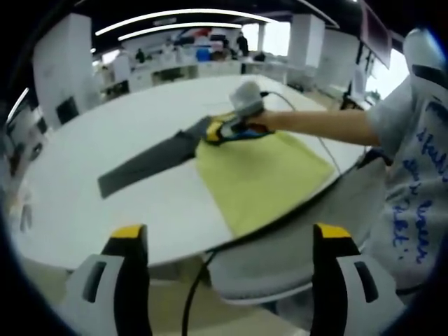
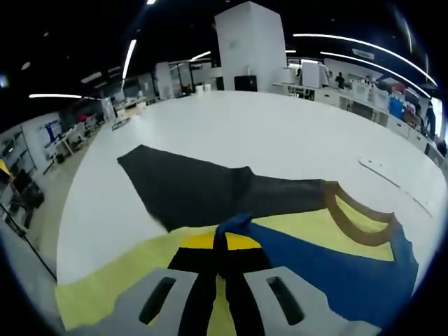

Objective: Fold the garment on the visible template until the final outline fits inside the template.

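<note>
A yellow-green garment lies flat near the round white table's edge. It partly overlaps a dark grey sheet that stretches away to the left. My left gripper hangs open off the table's edge, well short of the cloth, with nothing between its fingers. My right gripper, held by a person's arm, sits at the garment's far edge. In the right gripper view, my right gripper is shut on a raised fold of blue fabric. The garment's blue inner side and brown collar show beside it, with the dark sheet beyond.
A grey chair and a black cable sit under the table's edge close to my left gripper. A thin white strip lies on the table to the right. Desks, a white pillar and people stand far behind.
</note>
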Available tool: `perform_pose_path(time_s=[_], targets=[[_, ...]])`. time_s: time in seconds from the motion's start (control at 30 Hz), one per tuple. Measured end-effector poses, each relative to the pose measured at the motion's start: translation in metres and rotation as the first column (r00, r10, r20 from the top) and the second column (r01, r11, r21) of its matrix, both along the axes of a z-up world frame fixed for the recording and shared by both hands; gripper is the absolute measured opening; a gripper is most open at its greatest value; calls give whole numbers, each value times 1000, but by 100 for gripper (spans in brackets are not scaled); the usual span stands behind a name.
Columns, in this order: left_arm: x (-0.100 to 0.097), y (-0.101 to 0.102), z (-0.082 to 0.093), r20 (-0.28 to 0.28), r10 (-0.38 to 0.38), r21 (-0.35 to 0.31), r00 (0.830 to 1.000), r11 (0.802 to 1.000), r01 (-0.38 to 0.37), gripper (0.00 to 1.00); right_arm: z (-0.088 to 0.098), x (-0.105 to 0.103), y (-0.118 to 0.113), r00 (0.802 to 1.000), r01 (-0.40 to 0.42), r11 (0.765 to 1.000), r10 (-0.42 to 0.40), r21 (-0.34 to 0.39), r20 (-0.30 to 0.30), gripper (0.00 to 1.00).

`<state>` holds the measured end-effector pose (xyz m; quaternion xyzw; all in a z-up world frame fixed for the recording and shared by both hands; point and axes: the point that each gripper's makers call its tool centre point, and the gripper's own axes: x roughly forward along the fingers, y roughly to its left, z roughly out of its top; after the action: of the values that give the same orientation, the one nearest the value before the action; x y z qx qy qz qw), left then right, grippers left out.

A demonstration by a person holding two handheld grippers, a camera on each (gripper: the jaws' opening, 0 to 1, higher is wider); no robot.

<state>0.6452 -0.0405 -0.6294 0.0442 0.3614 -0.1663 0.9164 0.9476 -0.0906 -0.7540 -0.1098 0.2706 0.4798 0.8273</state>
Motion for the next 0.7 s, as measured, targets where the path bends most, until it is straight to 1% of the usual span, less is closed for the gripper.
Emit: perform_pose_path(time_s=[0.33,0.47,0.53,0.7], targets=[[0,-1,-2,-12,-6,-1,1000,1000,6,93,-2,-8,7,1000,-15,1000,15,4,3,4],[0,-1,-2,-11,-4,-1,1000,1000,4,93,-1,-11,11,1000,-27,999,27,21,-7,2],[0,-1,-2,-13,-6,1,1000,1000,6,93,0,-14,15,999,-49,998,50,34,-14,2],[-1,-2,-2,-12,-8,2,1000,1000,8,93,3,-11,13,999,-42,998,42,45,-9,1]])
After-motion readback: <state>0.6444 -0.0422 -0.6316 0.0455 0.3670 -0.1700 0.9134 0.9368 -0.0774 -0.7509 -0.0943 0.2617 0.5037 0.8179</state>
